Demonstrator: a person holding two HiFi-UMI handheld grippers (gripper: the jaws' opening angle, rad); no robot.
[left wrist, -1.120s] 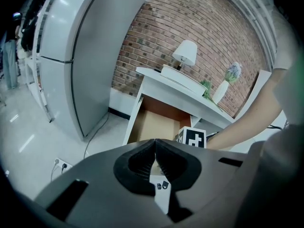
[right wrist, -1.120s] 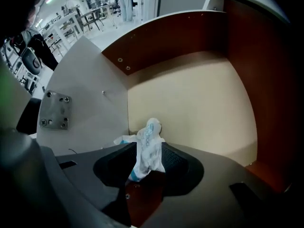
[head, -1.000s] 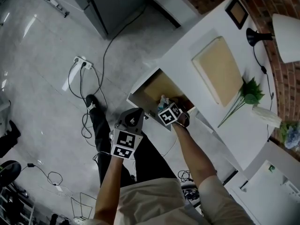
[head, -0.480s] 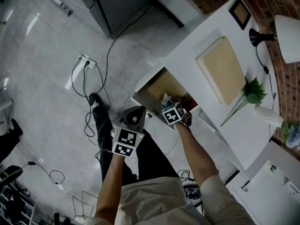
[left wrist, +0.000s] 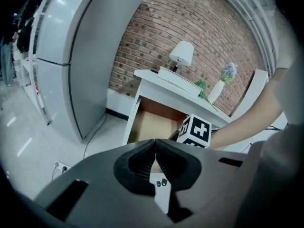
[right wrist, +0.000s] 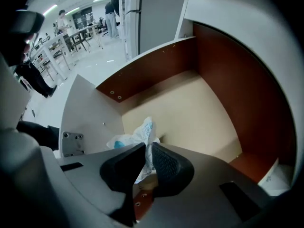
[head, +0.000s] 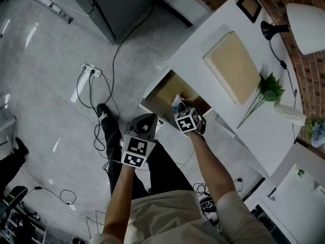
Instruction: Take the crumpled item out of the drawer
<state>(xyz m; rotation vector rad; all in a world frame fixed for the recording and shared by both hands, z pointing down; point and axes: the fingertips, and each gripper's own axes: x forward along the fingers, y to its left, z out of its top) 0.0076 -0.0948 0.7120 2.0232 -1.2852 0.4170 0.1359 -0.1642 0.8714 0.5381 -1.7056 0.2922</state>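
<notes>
Over the open drawer (head: 167, 91) — the lift-out step is in hand.
Our right gripper (right wrist: 148, 147) has just been closing its jaws, and they now pinch the crumpled item (right wrist: 137, 136), a white-and-blue wrapper, by the drawer's near front corner. Our left gripper (left wrist: 155, 145) hangs off to the side, jaws pressed together on nothing. Next, we judge, comes a straight rise clear of the front panel — with a firm pinch, since so light a thing could slip.

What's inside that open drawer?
Only a crumpled white-and-blue wrapper, pinched by the right gripper, whose jaws have just been closing on it. The rest of the drawer looks bare. The near corner under the gripper is hidden.
</notes>
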